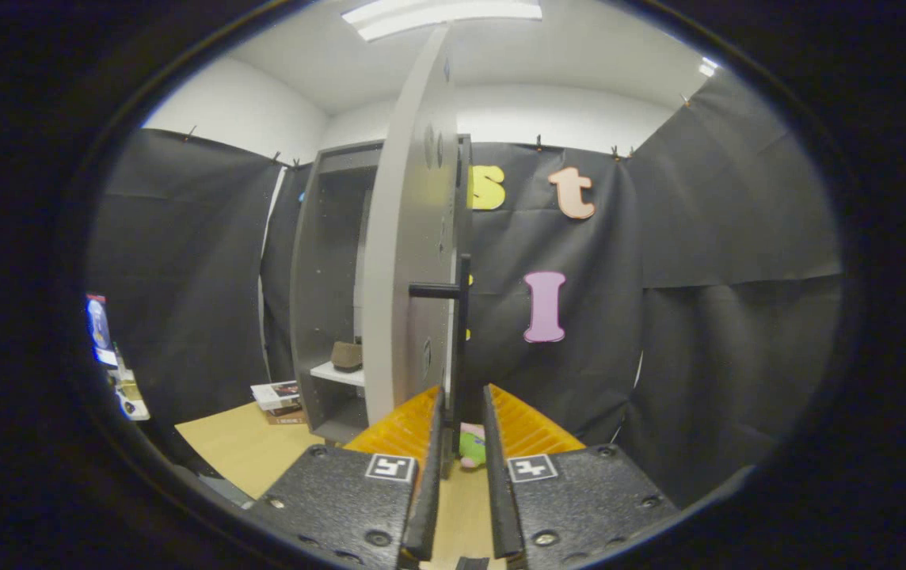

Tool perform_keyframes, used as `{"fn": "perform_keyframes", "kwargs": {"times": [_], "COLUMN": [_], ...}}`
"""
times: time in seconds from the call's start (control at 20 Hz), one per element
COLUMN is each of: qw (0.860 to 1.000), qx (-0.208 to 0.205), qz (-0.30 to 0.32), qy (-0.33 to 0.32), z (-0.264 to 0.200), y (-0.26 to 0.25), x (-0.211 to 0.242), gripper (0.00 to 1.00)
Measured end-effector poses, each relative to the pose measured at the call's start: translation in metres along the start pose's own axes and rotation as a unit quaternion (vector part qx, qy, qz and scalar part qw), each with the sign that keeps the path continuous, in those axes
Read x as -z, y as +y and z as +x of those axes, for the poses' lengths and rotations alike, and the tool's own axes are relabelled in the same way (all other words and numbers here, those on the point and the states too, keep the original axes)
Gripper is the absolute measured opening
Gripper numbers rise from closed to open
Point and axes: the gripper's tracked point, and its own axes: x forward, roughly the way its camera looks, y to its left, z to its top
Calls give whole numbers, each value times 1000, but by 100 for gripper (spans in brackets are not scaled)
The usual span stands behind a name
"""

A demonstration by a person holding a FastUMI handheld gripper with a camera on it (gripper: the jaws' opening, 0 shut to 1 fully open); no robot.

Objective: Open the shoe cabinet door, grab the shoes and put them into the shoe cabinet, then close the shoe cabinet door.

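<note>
Gripper view: our gripper (462,405) seems clamped on the cabinet door's (413,237) handle (461,332), fingers nearly together, so we can swing it. One shoe (347,355) already sits on a shelf (338,373) inside the shoe cabinet (326,261).

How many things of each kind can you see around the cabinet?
Shoe cabinet: 1
Cabinet door, open, its black handle running down between the jaws of the gripper: 1
Brown shoe on the shelf: 1
Stack of books beside the cabinet: 1
Soft toy on the floor: 1
Total: 5
</note>
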Motion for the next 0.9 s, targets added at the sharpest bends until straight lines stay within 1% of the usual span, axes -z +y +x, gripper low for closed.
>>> {"fn": "perform_keyframes", "kwargs": {"times": [0.1, 0.15, 0.2, 0.25, 0.35, 0.4, 0.5, 0.6, 0.75, 0.85, 0.9], "qw": [999, 999, 998, 997, 995, 995, 996, 996, 996, 995, 995], "qx": [15, 22, 31, 38, 53, 49, 24, 18, -4, 0, -1], "qz": [7, -1, -10, -18, -16, -17, -27, -21, -20, -14, -10], "qy": [-32, -46, -60, -71, -82, -80, -81, -81, -87, -100, -95], "z": [-30, -41, -50, -57, -65, -66, -60, -46, -25, -12, -6], "y": [5, 11, 17, 24, 45, 61, 93, 110, 145, 158, 167], "x": [-8, -10, -10, -11, -7, 1, 14, 31, 56, 68, 82], "gripper": [60, 75, 85, 97, 100, 100, 100, 100, 100, 100, 100]}}
